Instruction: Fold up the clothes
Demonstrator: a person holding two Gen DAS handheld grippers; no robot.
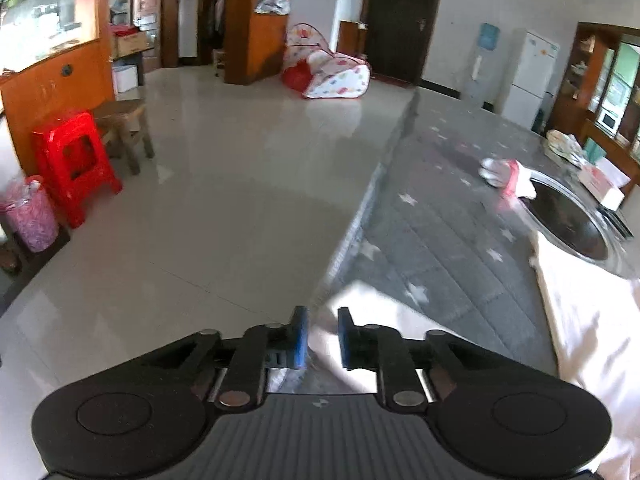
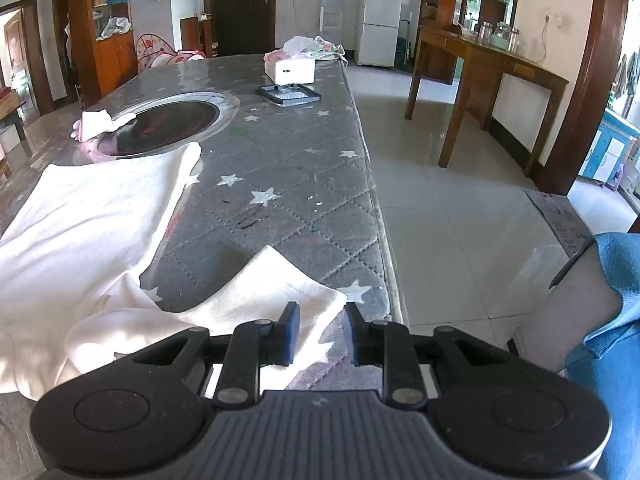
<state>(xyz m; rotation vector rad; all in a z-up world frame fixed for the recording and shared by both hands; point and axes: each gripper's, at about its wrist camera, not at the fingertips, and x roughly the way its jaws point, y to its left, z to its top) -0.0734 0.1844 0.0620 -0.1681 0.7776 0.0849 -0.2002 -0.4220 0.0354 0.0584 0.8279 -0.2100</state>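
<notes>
The left gripper (image 1: 322,336) stands released at the table's left edge over a blurred corner of the cream garment (image 2: 92,216). The right gripper (image 2: 322,334) is released too, the garment's near corner lying loose between its pads. Beyond, the star-patterned table cover (image 2: 304,184) runs bare to the round inset cooktop (image 2: 168,128), and the garment's left part is cut off.

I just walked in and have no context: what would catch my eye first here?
A cream garment sprawls over the grey star-patterned table cover, one corner lying between the open right gripper fingers. Behind it, a round dark cooktop is set into the table. A red stool stands on the floor.
</notes>
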